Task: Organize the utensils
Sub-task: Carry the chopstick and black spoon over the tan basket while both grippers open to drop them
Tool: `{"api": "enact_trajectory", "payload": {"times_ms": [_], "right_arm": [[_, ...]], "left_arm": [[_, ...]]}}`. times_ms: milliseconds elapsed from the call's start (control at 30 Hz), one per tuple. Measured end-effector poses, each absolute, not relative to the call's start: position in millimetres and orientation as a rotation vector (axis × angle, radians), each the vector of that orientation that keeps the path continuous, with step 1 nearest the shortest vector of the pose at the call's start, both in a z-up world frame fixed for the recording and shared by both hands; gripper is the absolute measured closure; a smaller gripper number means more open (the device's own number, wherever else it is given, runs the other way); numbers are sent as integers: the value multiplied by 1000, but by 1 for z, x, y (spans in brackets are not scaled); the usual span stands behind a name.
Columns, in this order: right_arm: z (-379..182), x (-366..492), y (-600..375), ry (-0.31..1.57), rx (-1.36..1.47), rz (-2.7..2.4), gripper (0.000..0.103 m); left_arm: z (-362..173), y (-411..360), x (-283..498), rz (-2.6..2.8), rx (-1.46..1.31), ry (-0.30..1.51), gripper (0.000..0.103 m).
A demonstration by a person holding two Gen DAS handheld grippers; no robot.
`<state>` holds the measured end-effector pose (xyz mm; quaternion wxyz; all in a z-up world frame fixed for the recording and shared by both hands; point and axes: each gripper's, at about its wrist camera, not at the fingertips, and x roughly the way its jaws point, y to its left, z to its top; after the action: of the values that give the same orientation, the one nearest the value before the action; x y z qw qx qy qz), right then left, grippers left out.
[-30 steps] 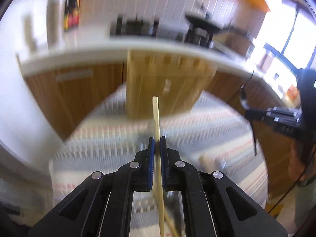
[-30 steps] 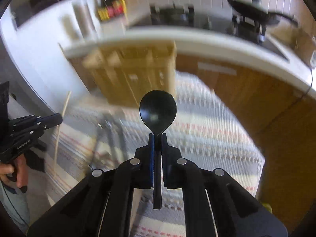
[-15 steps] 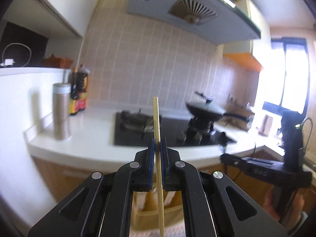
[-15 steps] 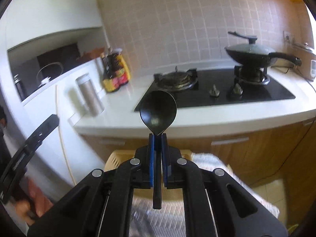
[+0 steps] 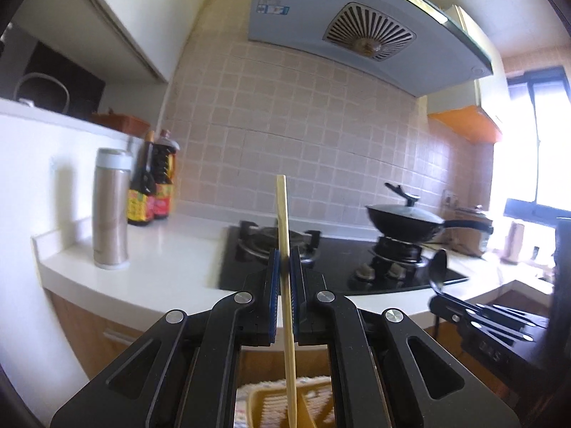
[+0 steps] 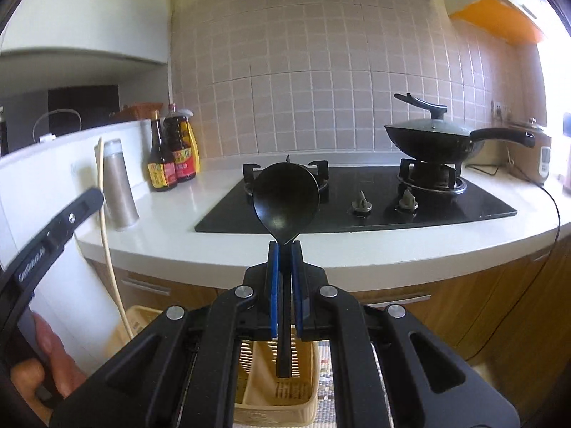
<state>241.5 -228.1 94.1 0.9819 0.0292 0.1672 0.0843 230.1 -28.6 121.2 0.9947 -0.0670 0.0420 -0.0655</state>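
The left gripper point(image 5: 284, 267) is clamped on a wooden chopstick point(image 5: 285, 249), which stands upright between its blue pads. The right gripper point(image 6: 284, 260) is clamped on a black spoon point(image 6: 285, 196), bowl up and handle hanging below the jaws. Both are held in front of the counter point(image 6: 221, 246), before the stove point(image 6: 357, 196). A yellow basket point(image 6: 278, 392) sits low beneath the grippers, by the counter's front edge.

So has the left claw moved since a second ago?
Yes. The left claw, shut on the chopstick, has swung upward: the yellow basket dropped to the frame's bottom, and the stove now lies ahead.
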Motion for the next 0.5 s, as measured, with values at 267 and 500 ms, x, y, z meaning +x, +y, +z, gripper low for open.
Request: {"api": "enact_trajectory", "payload": {"times_ms": [267,500], "right_arm": [[81,240,-235,321,115,198,97],[80,215,-242,360,110,229,95]], "left_arm": [[105,-33,235,-128,-110,91,98],[107,-13,199,-158,-137,143,55]]}}
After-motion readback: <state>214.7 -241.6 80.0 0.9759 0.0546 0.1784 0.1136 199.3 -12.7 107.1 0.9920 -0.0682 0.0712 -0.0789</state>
